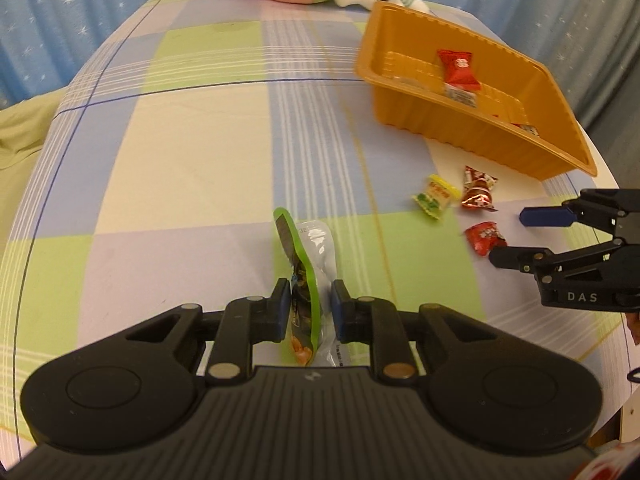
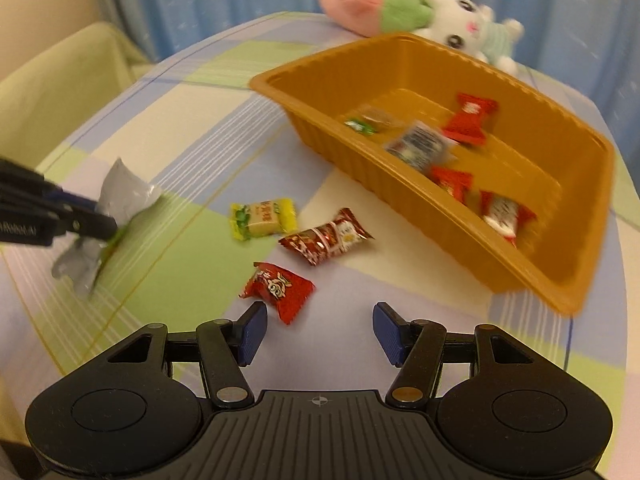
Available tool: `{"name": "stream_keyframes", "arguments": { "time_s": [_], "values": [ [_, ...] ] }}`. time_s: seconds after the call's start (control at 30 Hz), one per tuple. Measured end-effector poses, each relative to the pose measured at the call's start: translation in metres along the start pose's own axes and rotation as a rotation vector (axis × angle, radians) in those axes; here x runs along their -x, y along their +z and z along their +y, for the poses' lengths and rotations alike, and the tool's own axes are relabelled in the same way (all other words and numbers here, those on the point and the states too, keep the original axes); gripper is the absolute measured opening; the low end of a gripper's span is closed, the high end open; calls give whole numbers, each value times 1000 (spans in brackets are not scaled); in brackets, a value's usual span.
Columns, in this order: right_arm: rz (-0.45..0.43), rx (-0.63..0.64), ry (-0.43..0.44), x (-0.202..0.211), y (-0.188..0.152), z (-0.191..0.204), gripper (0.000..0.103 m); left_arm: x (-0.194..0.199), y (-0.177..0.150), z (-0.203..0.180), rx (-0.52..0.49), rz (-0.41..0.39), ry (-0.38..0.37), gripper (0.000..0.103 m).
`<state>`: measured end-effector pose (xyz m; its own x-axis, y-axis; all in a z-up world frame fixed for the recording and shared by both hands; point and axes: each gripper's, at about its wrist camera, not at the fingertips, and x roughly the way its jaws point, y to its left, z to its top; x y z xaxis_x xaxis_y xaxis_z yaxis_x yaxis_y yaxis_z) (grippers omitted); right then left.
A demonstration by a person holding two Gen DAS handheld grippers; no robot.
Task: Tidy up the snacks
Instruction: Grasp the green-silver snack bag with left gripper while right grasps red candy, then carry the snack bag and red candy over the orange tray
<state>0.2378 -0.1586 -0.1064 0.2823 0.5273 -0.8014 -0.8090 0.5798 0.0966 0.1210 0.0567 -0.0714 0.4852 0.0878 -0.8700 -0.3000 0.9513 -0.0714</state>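
tray (image 2: pixel 400 184) - amber; cloth (image 1: pixel 192 168) - green-lilac-cream plaid; curtain (image 1: pixel 80 20) - starry blue

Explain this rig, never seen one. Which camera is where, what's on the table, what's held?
There is no robot: a person holds a two-finger gripper in each hand, each with a fisheye camera looking along its fingers. The left gripper is shut on a green-edged silver snack pouch. The right gripper is open and holds nothing. On the checked tablecloth an orange tray holds several wrapped snacks. A yellow candy and two red snack packets lie loose beside it.
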Motion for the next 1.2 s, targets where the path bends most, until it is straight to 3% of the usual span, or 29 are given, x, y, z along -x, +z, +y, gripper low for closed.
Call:
{"name": "stream_keyframes", "arguments": {
  "time_s": [0.17, 0.33, 0.63, 1.2],
  "values": [
    [-13, 69, 52, -9, 6, 6, 59, 2, -3, 7, 28, 1, 12, 19],
    [-22, 115, 80, -11, 11, 15, 42, 4, -5, 13, 53, 2, 21, 19],
    [-11, 105, 76, -11, 13, 20, 22, 4, -6, 14, 61, 1, 21, 19],
    [-33, -134, 127, 19, 6, 8, 20, 11, 0, 6, 32, -24, -15, 18]
  ]
}}
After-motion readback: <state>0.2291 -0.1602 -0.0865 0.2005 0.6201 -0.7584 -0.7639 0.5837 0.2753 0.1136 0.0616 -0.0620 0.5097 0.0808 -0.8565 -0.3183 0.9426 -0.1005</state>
